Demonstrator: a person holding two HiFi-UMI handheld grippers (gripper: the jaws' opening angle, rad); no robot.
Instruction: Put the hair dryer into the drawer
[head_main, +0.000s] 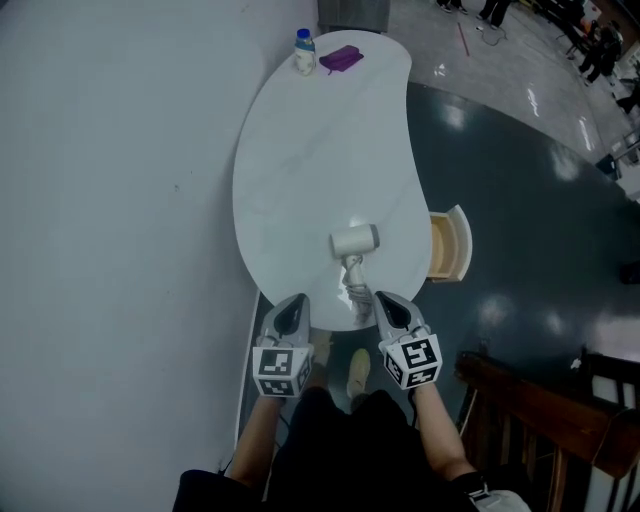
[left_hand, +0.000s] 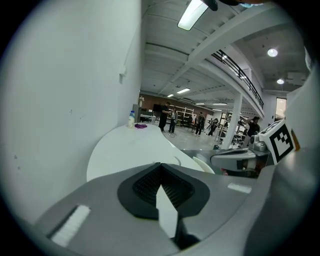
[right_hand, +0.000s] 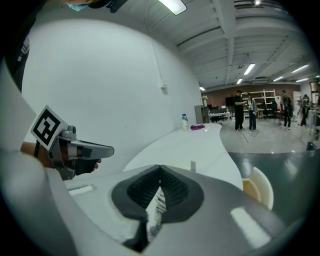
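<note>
The white hair dryer (head_main: 356, 241) lies on the white curved table (head_main: 300, 170), near its front end, with its handle and coiled cord (head_main: 355, 285) trailing toward me. The drawer (head_main: 458, 243) stands pulled out at the table's right side, with a cream front and a wooden inside; it also shows in the right gripper view (right_hand: 260, 187). My left gripper (head_main: 293, 300) and right gripper (head_main: 385, 298) hover side by side at the table's front edge, either side of the cord. Both are shut and hold nothing. The cord (right_hand: 158, 205) shows just beyond the right gripper's (right_hand: 160, 170) closed pads.
A small white bottle (head_main: 305, 52) and a purple thing (head_main: 341, 58) sit at the table's far end. A white wall runs along the left. Dark wooden furniture (head_main: 540, 400) stands at the lower right. People stand far off across the hall.
</note>
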